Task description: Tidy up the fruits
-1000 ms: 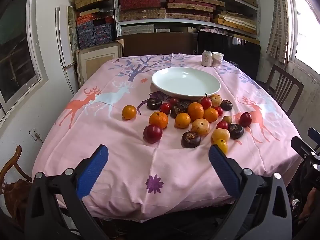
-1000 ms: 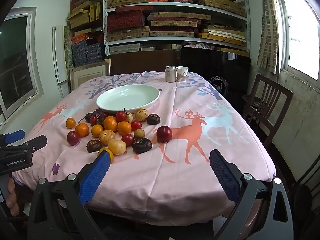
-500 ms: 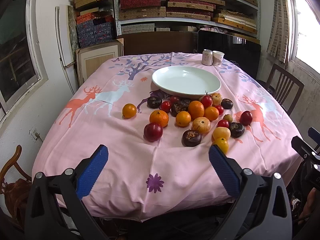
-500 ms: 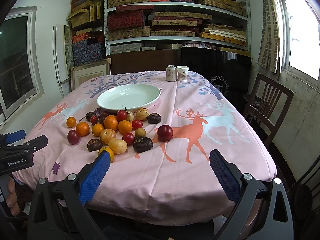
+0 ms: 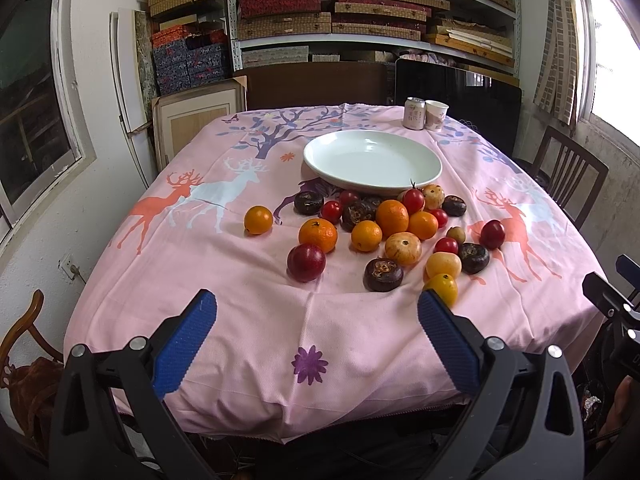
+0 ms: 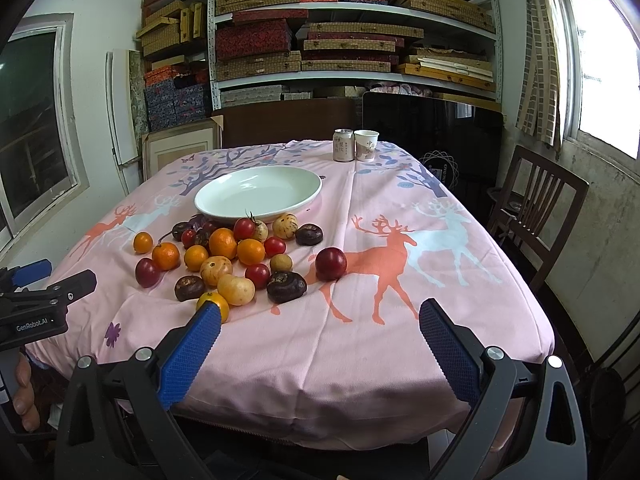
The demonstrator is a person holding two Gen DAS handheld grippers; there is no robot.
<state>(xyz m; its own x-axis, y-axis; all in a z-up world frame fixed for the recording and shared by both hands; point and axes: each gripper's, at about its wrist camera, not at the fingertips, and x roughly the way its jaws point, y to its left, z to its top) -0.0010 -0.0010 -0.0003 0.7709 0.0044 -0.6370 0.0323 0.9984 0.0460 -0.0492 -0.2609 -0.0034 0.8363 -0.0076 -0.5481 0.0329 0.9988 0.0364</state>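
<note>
Both the left tongs (image 5: pixel 316 334) and right tongs (image 6: pixel 320 340) hang spread wide and empty at the counter's (image 5: pixel 240 320) near edge, while the fruits (image 5: pixel 384 232) lie loose on the cloth just before the bare plate (image 5: pixel 372 160).

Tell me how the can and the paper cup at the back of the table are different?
The can is silvery metal with a closed top; the cup is white paper and open on top. The can has straight sides, while the cup narrows toward its bottom. Both stand upright, side by side on the pink tablecloth, behind the white plate, and both carry printed markings.
</note>
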